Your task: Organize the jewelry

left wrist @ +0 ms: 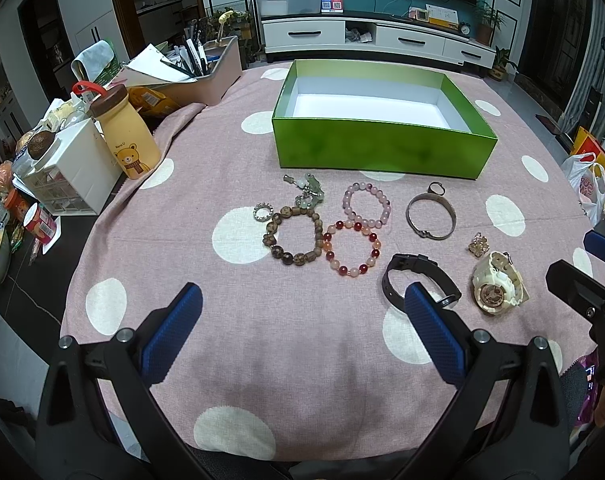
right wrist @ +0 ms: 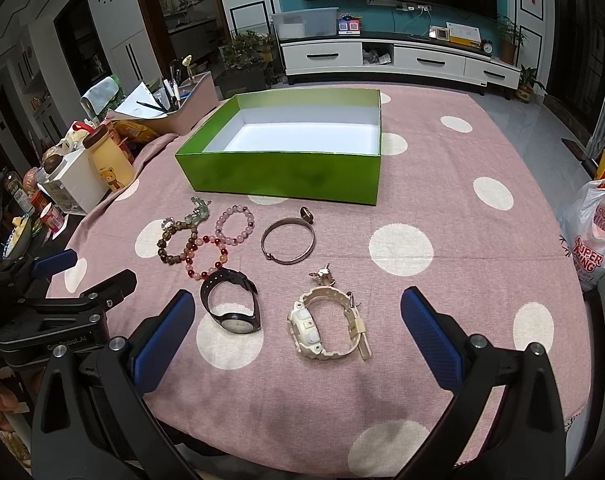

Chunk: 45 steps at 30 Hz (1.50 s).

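- Left wrist view: the left gripper hovers low over the table with its blue pads spread wide and nothing between them. The green box stands at the far side, its white inside bare. In front of it lie the brown bead bracelet, the red bead bracelet, the pink bead bracelet, the metal bangle and the black watch, whose strap passes behind the near pad. By my reading, sorting has not begun; this is the approach to a first pick.
- Right wrist view: the right gripper is likewise wide open and empty, with the cream watch lying between its pads' line of reach, and a small gold charm just beyond. The next move likely calls for lowering squarely over the watch body, closing on it, then carrying it to the box.
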Tool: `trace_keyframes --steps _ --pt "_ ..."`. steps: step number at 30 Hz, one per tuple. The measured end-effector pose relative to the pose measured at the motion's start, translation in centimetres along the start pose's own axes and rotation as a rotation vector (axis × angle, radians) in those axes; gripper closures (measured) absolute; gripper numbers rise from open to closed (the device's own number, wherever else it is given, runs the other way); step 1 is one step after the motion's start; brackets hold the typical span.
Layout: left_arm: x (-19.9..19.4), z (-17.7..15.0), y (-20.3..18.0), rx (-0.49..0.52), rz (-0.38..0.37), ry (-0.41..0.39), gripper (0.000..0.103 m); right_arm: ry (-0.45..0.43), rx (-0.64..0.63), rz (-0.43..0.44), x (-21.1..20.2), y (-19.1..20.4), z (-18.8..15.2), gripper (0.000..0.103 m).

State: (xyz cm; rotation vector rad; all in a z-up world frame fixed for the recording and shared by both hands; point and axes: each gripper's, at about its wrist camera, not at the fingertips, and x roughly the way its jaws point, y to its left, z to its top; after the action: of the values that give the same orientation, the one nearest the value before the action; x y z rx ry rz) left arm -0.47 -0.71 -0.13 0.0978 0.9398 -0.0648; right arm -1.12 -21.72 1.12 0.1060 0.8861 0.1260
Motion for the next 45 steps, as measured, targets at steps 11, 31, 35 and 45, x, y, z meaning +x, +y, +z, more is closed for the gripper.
trace_keyframes --steps 11,31,35,45 --pt "0.0 0.0 0.0 -0.001 -0.002 0.000 0.002 -0.003 0.002 0.003 -0.2 0.1 0.1 0.001" --pt "2.6 -2.7 1.0 -0.071 -0.231 0.043 0.002 -0.048 -0.109 0.072 -0.4 -2.2 -3.5 0.016" --pt "3.4 -2.7 0.7 -0.098 -0.253 0.064 0.009 -0.025 -0.149 0.078 0.8 -2.1 -4.6 0.031" --pt "6.2 -0.9 -1.4 -0.156 -0.313 0.159 0.034 -0.040 -0.141 0.122 1.6 -2.5 -4.5 0.038"
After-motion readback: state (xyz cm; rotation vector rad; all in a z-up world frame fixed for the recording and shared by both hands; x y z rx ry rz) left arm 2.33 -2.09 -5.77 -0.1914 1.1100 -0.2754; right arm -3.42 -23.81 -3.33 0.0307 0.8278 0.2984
